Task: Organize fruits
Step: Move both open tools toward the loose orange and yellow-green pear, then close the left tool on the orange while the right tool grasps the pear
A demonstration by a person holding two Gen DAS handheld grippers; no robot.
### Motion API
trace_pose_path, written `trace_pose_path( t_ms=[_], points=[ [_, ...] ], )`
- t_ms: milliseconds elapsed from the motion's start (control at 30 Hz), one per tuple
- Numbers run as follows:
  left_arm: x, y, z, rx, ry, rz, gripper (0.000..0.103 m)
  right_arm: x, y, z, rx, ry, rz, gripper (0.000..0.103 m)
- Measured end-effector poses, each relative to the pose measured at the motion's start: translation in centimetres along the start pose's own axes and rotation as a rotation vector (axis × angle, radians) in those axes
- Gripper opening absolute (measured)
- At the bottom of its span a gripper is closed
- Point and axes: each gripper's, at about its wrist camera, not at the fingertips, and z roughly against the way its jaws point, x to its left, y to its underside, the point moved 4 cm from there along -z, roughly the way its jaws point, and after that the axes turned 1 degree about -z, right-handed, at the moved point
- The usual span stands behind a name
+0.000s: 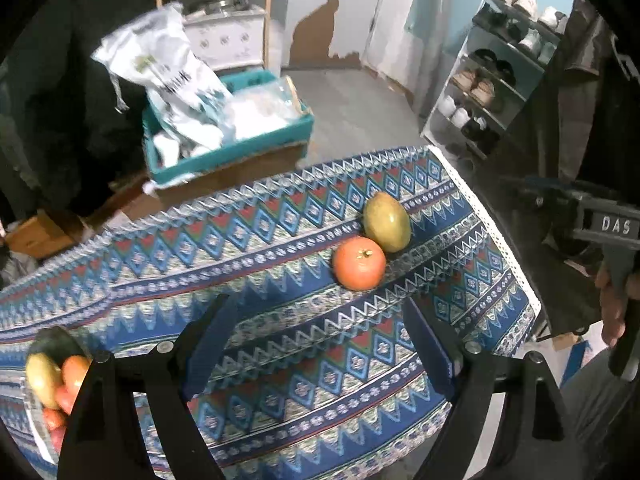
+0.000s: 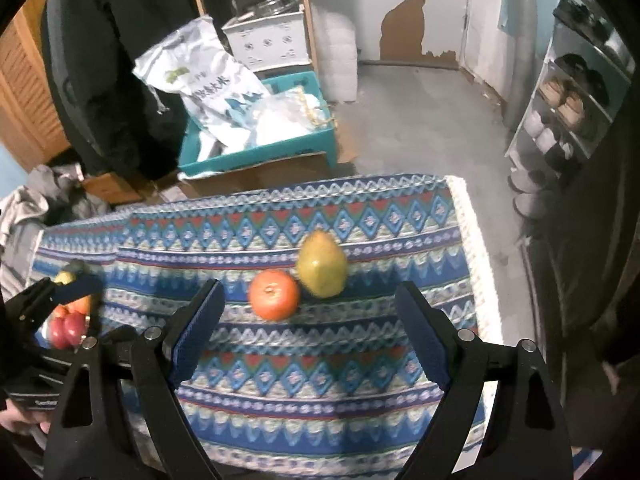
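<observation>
An orange (image 1: 359, 263) and a yellow-green mango (image 1: 387, 222) lie touching on the patterned blue tablecloth (image 1: 280, 280), near its far right corner. They also show in the right wrist view, the orange (image 2: 274, 294) left of the mango (image 2: 322, 264). My left gripper (image 1: 316, 344) is open and empty, short of the orange. My right gripper (image 2: 310, 330) is open and empty, just short of both fruits. A bowl of fruit (image 1: 52, 380) sits at the table's left edge, partly hidden by the left gripper; it also shows in the right wrist view (image 2: 68, 320).
Beyond the table stand a teal crate (image 1: 224, 136) with white bags on cardboard boxes, a wooden shelf (image 2: 256, 8) and a shoe rack (image 1: 492, 76). The table's right edge (image 2: 476, 264) drops to a concrete floor. The right gripper's body (image 1: 612, 236) shows at the right.
</observation>
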Motion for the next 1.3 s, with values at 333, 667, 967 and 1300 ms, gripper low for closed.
trace_pose_path(
  t_ms=[333, 667, 967, 1300],
  points=[
    [-2.4, -1.8, -6.3, 0.052, 0.022, -0.06, 0.087, -2.9, -0.8, -6.6, 0.121, -0.021, 0.007, 0.087],
    [-5.1, -2.0, -13.2, 0.131, 0.049, -0.118, 0.087, -6.1, 0.4, -10.2, 0.175, -0.043, -0.104, 0.087],
    [-5.8, -1.0, -17.5, 0.198, 0.061, -0.107, 0.087, -6.4, 0.6, -10.9, 0.183, -0.053, -0.123, 0.087],
    [-4.2, -0.4, -18.7, 0.202, 0.119, -0.045, 0.067, -5.7, 0.5, -12.2, 0.203, -0.058, -0.113, 0.087]
  ],
)
